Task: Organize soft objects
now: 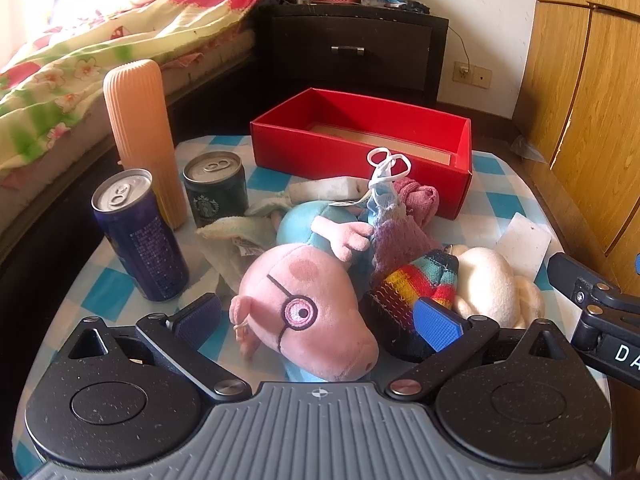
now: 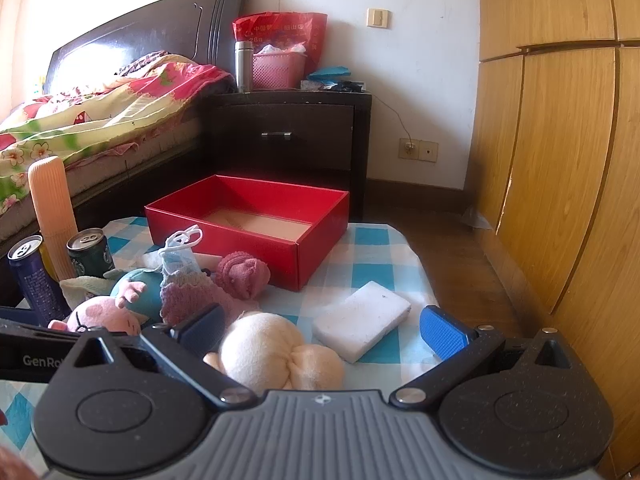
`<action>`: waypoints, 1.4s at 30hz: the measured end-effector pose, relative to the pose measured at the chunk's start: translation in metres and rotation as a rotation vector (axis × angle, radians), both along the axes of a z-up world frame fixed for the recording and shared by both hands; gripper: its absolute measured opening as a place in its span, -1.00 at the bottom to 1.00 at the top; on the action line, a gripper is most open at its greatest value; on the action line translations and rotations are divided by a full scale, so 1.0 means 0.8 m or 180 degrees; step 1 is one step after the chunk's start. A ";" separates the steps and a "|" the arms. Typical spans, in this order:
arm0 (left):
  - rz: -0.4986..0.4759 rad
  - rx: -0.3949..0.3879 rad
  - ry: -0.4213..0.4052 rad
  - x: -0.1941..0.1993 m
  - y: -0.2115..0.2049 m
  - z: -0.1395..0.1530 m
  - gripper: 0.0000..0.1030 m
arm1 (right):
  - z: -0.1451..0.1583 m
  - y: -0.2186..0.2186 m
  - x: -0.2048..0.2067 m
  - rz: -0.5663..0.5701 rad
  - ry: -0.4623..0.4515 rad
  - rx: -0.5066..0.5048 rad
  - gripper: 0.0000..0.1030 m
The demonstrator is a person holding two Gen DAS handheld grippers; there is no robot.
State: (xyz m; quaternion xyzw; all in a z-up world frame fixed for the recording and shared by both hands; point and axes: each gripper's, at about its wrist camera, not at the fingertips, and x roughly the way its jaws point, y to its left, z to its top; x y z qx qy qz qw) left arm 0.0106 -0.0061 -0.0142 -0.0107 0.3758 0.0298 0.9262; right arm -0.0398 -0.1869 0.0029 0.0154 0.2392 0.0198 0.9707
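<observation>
A pink pig plush [image 1: 312,308] in a blue outfit lies between the wide-apart fingers of my open left gripper [image 1: 320,320]. Beside it are a rainbow striped sock [image 1: 416,292], a cream plush [image 1: 492,284], a purple knit piece [image 1: 396,236], a face mask [image 1: 384,184], a pink rolled cloth [image 1: 420,196] and a pale towel [image 1: 240,232]. An empty red box [image 1: 360,140] stands behind the pile. My right gripper [image 2: 324,332] is open over the cream plush [image 2: 276,352], with a white sponge [image 2: 362,320] between its fingers farther out. The red box [image 2: 256,236] sits beyond.
A tall ribbed peach bottle [image 1: 140,136], a dark blue can [image 1: 136,236] and a green can [image 1: 216,188] stand at the left of the checked table [image 1: 500,184]. A bed, a dark nightstand [image 2: 288,136] and a wooden wardrobe [image 2: 560,160] surround it.
</observation>
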 end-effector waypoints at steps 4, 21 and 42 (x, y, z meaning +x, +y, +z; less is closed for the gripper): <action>-0.0005 0.0000 0.0007 0.000 -0.001 0.000 0.90 | 0.000 0.000 0.001 -0.0005 0.0013 0.0004 0.65; -0.0108 0.0043 0.0082 0.002 -0.012 -0.005 0.90 | -0.010 -0.018 0.003 -0.0075 0.0138 -0.0016 0.65; -0.0612 0.0167 0.0037 -0.004 -0.004 -0.009 0.90 | -0.017 -0.028 0.085 0.0500 0.0852 -0.0017 0.64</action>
